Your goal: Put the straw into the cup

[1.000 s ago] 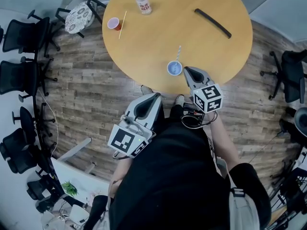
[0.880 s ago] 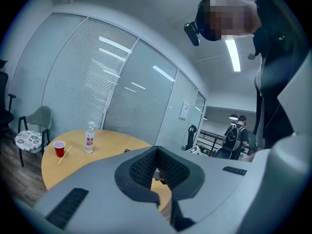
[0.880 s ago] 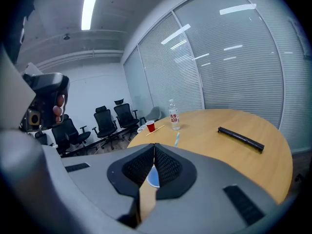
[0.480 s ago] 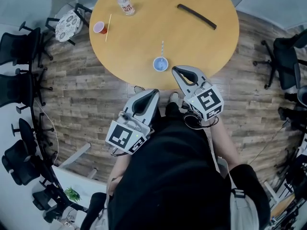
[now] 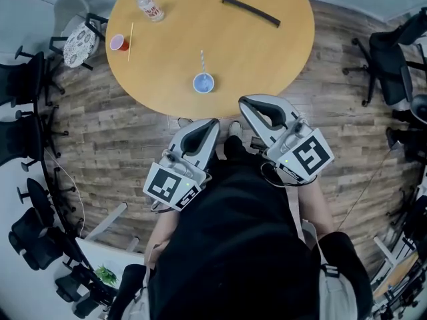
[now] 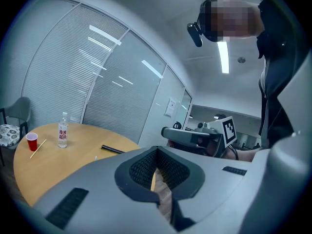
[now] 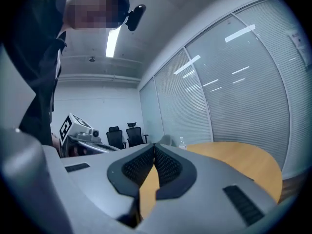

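You are holding both tools close to your body, short of the tabletop's (image 5: 233, 49) 6 o'clock edge. The left tool (image 5: 212, 123) is sitting pressed shut with nothing between its pads, and the right tool (image 5: 243, 101) is closed and empty as well. The striped straw (image 5: 201, 61) is already standing in the blue cup (image 5: 203, 83), leaning toward 12 o'clock, so the task looks done. That would explain why neither tool is reaching for anything. Well apart at the tabletop's 9 o'clock side, a red cup (image 5: 119, 43) is sitting just beside a thin pale stick (image 5: 130, 41). A water bottle (image 5: 148, 5) is standing at 10 o'clock.
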`<state>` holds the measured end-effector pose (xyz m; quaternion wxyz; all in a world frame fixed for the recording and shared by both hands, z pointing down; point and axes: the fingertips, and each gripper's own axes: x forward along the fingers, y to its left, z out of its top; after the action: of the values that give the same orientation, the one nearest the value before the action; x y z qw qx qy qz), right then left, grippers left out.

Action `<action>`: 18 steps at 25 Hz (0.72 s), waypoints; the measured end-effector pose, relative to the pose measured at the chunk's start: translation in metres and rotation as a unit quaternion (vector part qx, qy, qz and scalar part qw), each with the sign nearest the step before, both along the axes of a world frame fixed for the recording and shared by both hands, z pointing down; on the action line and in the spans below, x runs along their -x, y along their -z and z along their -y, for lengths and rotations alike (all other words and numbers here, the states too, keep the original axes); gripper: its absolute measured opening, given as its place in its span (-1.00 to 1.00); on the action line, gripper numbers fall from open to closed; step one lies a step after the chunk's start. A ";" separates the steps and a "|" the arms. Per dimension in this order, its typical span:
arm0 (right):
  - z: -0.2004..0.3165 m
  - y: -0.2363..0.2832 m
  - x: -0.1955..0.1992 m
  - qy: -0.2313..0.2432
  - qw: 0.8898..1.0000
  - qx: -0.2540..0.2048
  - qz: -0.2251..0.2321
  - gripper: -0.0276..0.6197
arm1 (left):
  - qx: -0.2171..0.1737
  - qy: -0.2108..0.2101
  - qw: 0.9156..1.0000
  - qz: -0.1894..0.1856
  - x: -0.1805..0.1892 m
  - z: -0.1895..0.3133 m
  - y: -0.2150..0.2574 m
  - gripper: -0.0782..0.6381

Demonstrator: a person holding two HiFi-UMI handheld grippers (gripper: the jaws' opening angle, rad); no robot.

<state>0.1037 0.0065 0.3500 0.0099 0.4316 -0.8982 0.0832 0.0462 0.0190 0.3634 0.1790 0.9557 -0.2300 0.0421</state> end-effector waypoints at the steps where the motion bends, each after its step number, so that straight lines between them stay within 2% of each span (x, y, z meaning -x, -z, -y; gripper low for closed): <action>1: -0.004 0.004 -0.002 0.000 1.000 -0.003 -0.001 -0.86 | 0.000 -0.001 1.000 0.000 -0.001 -0.001 0.000 -0.75; 4: -0.016 0.009 -0.011 -0.004 1.000 -0.004 0.001 -0.86 | 0.001 -0.002 1.000 0.000 -0.004 -0.003 0.000 -0.75; 12: -0.036 0.010 -0.031 -0.013 0.999 0.022 0.046 -0.86 | 0.007 0.013 1.000 0.000 0.003 -0.001 -0.002 -0.75; 18: -0.030 0.023 -0.026 -0.017 0.997 0.025 0.071 -0.86 | 0.005 0.028 1.000 -0.001 0.014 0.005 0.002 -0.75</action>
<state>0.1300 0.0367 0.3274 -0.0447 0.4396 -0.8867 0.1360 0.0326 0.0140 0.3618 0.1848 0.9482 -0.2558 0.0371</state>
